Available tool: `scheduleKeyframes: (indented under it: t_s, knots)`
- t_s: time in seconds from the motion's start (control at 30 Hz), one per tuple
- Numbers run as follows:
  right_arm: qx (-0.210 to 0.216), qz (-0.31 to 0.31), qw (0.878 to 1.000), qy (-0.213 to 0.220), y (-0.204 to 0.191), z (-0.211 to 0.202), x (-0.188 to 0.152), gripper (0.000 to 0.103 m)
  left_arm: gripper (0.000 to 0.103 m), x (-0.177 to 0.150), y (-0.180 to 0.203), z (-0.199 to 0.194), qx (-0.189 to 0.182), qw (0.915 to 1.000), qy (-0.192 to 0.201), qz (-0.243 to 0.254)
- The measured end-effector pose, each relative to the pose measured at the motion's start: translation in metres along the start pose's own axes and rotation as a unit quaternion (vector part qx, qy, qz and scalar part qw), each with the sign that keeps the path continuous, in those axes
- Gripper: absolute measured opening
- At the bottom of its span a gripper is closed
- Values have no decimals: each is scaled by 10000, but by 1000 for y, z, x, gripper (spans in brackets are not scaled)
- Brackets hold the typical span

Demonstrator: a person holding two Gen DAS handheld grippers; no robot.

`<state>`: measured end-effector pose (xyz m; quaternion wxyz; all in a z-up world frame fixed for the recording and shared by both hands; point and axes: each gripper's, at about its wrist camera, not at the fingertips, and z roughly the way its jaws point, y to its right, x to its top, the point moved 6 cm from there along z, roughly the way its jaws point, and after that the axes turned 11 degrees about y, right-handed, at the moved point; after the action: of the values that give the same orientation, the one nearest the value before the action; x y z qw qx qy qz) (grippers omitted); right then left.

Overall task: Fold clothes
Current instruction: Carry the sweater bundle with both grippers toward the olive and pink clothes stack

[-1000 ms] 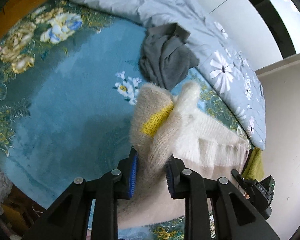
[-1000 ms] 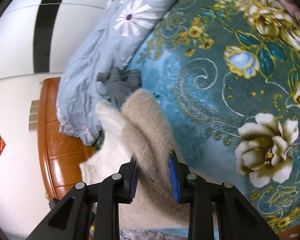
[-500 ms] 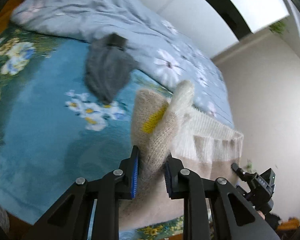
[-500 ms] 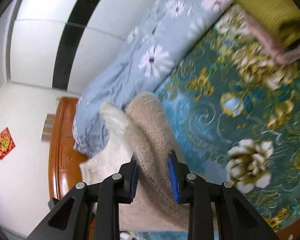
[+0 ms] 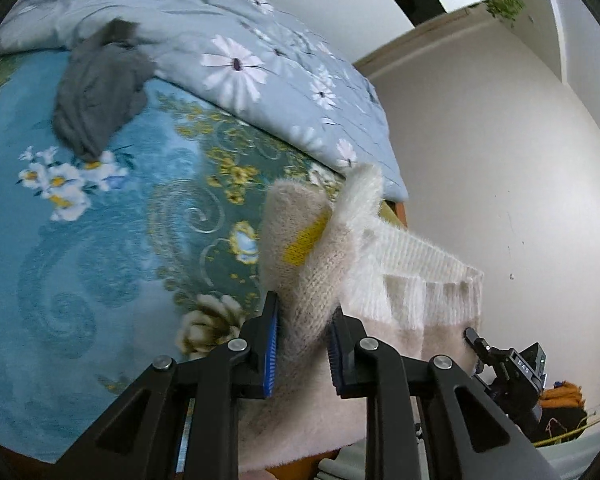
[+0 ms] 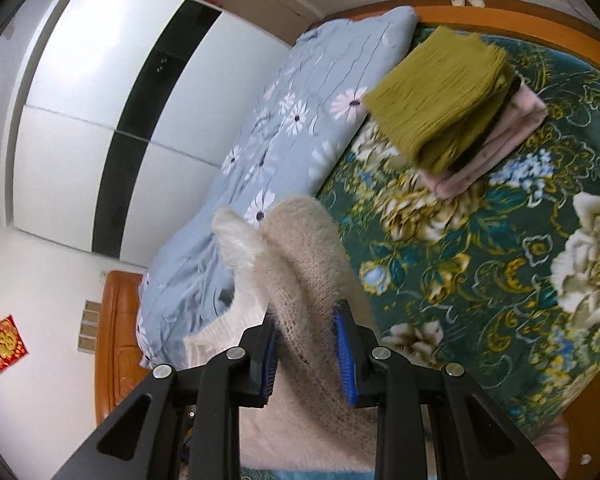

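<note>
right wrist: folded clothes [image 6: 452, 96] stacked on bed [image 6: 480, 264].

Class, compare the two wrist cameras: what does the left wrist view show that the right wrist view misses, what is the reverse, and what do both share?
Left only: the crumpled grey garment and the sweater's yellow patch.
Right only: the folded olive-green garment stacked on a folded pink one, and the black-and-white wardrobe.
Both: the fuzzy cream sweater pinched in each gripper, the daisy duvet, the floral bedspread.
</note>
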<state>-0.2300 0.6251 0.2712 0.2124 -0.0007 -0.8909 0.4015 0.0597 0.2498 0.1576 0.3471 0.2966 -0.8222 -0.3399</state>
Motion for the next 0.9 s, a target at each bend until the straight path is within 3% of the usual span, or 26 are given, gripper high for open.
scheduleKeyframes:
  t_s: [0.27, 0.4, 0.67, 0.9]
  knots:
    - [447, -355, 9975, -416, 46, -18, 86, 27, 21, -41, 82, 21, 4, 9978, 655, -38]
    - [485, -792, 9919, -869, 62, -37, 129, 27, 21, -75, 121, 38, 195, 9949, 875, -453]
    - [476, -1113, 9868, -1077, 99, -68, 190, 27, 20, -138, 177, 78, 326, 9929, 770, -842]
    - [406, -625, 9918, -1035, 142, -66, 226, 27, 20, -140, 208, 114, 337, 9956, 583, -657]
